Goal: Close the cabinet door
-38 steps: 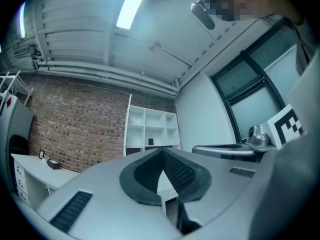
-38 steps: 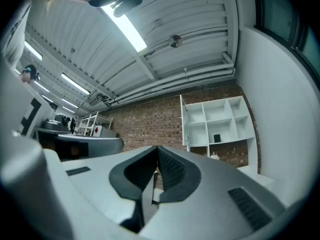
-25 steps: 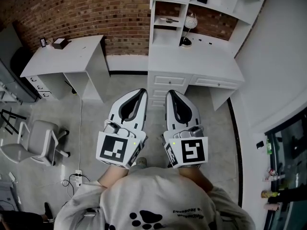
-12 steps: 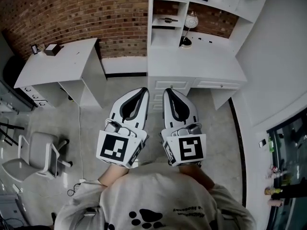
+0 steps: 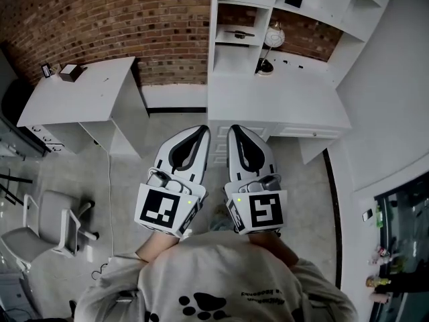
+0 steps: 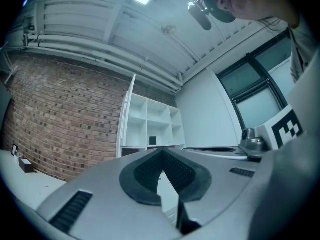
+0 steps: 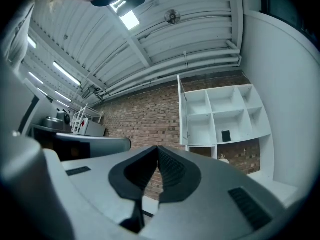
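This looks like the approach step: the left hand-held gripper [image 5: 201,130] and right hand-held gripper [image 5: 234,130] are both closed and empty, well apart from the open cabinet door [image 7: 183,114]. The next move calls for reaching that door and pushing it shut.

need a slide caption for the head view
Left gripper and right gripper, both shut and empty, point toward a white desk with shelves by a brick wall.

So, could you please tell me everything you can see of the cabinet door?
The cabinet door is a tall, narrow white panel, likely painted wood. It stands upright and swung open, seen nearly edge-on, attached along the left side of the white shelf unit, next to the brick wall. Nothing else touches it.
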Tool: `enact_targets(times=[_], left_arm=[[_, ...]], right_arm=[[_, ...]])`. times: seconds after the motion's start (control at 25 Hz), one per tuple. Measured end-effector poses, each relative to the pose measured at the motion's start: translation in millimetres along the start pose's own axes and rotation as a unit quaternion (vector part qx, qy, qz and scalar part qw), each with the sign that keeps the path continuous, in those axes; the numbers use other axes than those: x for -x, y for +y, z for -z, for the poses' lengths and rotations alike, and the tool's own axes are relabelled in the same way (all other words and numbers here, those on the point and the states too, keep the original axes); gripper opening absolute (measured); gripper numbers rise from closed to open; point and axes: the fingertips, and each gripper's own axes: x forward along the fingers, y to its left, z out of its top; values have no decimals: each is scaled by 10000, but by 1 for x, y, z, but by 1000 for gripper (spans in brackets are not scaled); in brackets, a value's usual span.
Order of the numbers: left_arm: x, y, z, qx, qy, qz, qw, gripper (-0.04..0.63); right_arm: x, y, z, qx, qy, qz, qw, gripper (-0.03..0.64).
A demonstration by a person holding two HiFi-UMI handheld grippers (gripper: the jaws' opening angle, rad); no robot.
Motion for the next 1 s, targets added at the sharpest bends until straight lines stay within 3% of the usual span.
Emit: enact_targets(times=[0.56,1.0], left_arm=[[-139,54,19,-81,-148,-443,9989,8],[-179,88,38,-206,-17,-785,9967,8]], right_arm=[[-123,-91,27,9,-159,-527,9985,20],[-171,-111,55,-178,-99,-800,9966,20]])
